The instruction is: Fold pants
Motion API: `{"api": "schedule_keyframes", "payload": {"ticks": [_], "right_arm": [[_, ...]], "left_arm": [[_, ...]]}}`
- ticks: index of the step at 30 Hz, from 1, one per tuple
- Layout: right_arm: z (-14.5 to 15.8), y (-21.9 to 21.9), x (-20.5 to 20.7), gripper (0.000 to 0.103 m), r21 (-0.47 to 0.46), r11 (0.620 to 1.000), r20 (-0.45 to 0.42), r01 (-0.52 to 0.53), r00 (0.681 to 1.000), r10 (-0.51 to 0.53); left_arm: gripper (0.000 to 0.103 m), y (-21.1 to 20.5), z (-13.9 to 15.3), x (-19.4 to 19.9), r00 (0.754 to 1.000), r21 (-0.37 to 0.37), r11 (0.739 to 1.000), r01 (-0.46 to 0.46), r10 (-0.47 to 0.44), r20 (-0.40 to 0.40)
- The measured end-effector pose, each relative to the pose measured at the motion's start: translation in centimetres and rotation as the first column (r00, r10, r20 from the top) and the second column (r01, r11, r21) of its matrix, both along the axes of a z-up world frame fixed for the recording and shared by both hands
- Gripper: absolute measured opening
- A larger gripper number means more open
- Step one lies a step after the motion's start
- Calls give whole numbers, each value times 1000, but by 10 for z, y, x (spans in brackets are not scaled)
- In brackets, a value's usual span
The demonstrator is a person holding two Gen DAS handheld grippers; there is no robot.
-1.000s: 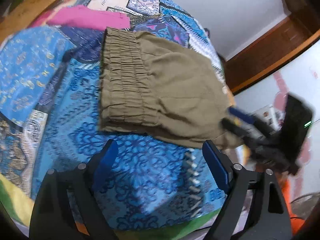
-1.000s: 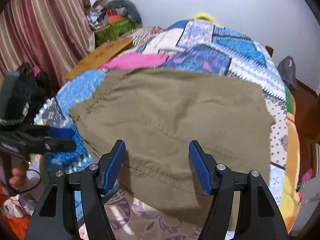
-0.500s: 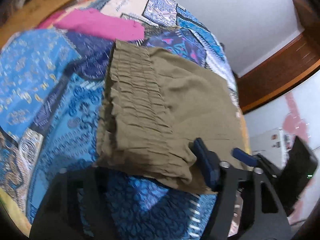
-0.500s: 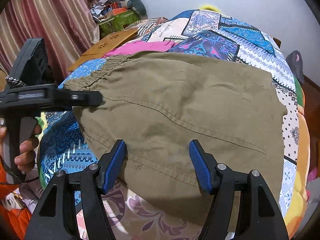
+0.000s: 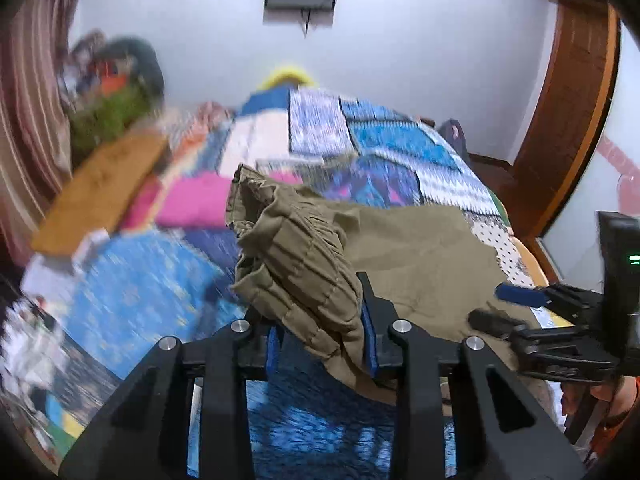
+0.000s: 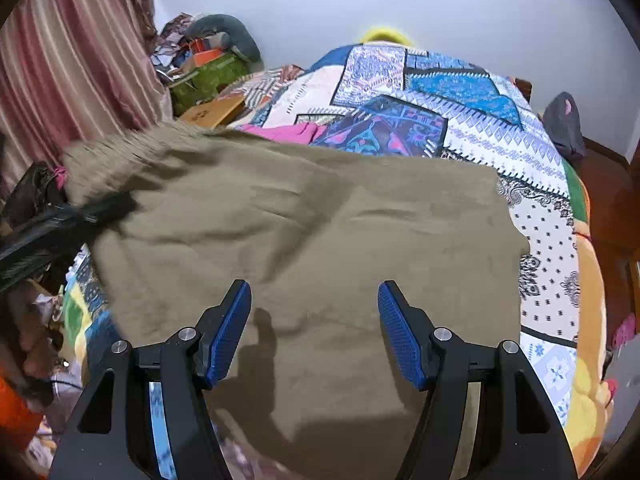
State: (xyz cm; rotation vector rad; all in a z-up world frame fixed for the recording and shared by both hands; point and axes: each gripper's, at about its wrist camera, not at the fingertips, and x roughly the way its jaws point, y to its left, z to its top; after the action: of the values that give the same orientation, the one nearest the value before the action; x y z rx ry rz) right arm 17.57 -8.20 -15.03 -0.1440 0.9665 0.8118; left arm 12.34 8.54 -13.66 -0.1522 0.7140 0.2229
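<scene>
The olive pants (image 6: 320, 240) lie folded on the patchwork bed. My left gripper (image 5: 322, 332) is shut on the pants' elastic waistband (image 5: 296, 264) and holds that end bunched and lifted off the quilt. In the right wrist view the left gripper (image 6: 68, 220) shows as a blurred dark shape at the raised left corner of the pants. My right gripper (image 6: 314, 320) is open, its blue pads (image 6: 232, 332) hovering just above the near part of the pants. It also shows at the right of the left wrist view (image 5: 504, 306).
A pink garment (image 5: 192, 200) lies on the quilt (image 6: 460, 92) behind the pants. A brown board (image 5: 104, 188) and clutter (image 6: 208, 60) sit at the bed's left by a striped curtain (image 6: 72, 60). A wooden frame (image 5: 576, 120) stands at right.
My left gripper has closed on the waistband and lifted it, swinging up with much blur. The waistband end has risen off the quilt. My right gripper stays open over the pants.
</scene>
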Motion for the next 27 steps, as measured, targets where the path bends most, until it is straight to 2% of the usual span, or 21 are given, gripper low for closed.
{"api": "schedule_keyframes", "payload": {"ticks": [4, 8, 12, 16, 21, 25, 27], "right_arm": [[-16, 36, -13, 62, -50, 991, -62, -127, 990, 124], [-14, 50, -23, 63, -38, 984, -62, -171, 984, 169], [-4, 21, -20, 60, 35, 994, -88, -103, 991, 106], [11, -26, -28, 60, 26, 999, -8, -29, 1000, 30], [16, -94, -30, 60, -7, 996, 26, 93, 995, -93], [12, -122, -18, 60, -5, 985, 3, 170, 985, -170], [9, -132, -17, 60, 3, 982, -11, 191, 981, -191]], "left_arm": [[30, -1, 19, -5, 999, 43, 999, 20, -21, 39], [29, -18, 30, 0, 996, 119, 992, 51, -59, 62], [29, -41, 37, 6, 991, 197, 976, 98, -113, 65], [29, -63, 36, 10, 983, 244, 957, 155, -173, 56], [29, -87, 29, 18, 972, 227, 950, 217, -231, 36], [29, -112, 24, 25, 958, 202, 939, 277, -286, 14], [29, -123, 18, 32, 948, 152, 936, 316, -318, -9]]}}
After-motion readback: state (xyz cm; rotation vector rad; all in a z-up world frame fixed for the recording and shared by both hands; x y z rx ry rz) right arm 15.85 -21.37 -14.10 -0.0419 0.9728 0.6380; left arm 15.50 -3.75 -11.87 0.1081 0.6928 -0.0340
